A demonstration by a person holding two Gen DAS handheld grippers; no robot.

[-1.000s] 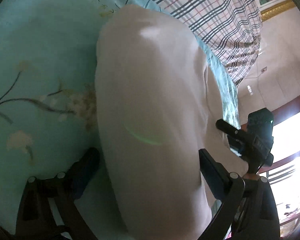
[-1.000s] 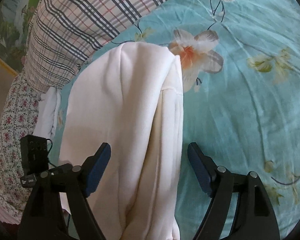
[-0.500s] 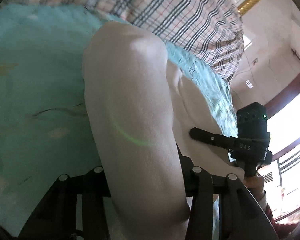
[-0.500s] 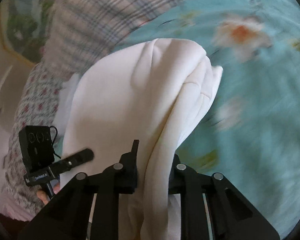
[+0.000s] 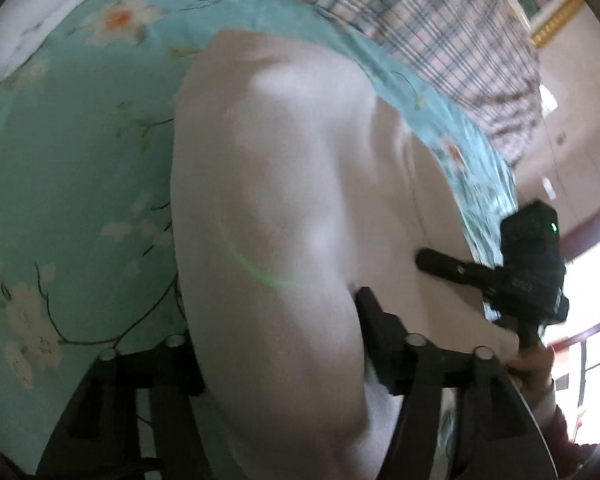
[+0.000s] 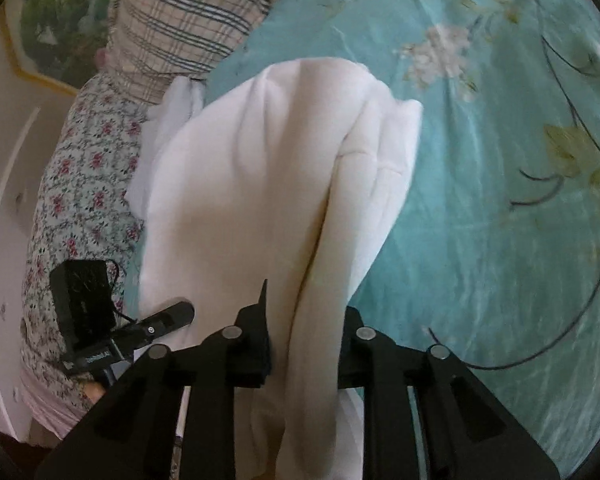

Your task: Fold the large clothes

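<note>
A thick cream-white garment (image 5: pixel 268 200) lies folded in layers on a teal floral bedsheet (image 5: pixel 72 152). My left gripper (image 5: pixel 276 344) is shut on its near edge, the cloth bulging up between the jaws. In the right wrist view the same garment (image 6: pixel 260 168) hangs forward in folds. My right gripper (image 6: pixel 304 340) is shut on its near edge too. The right gripper shows in the left wrist view (image 5: pixel 512 276), and the left gripper shows in the right wrist view (image 6: pixel 112 320), both beside the garment.
A plaid blanket (image 6: pixel 188 12) lies at the head of the bed, also in the left wrist view (image 5: pixel 440 20). A small-flowered cloth (image 6: pixel 80 184) and a white cloth (image 6: pixel 172 108) lie beside the garment. The teal sheet (image 6: pixel 500 160) stretches to the right. A bright window (image 5: pixel 596 292) is at the right.
Both grippers went from open around the garment's edge to shut on it. The pinched cloth has been lifted and the views have swung across the bed.
</note>
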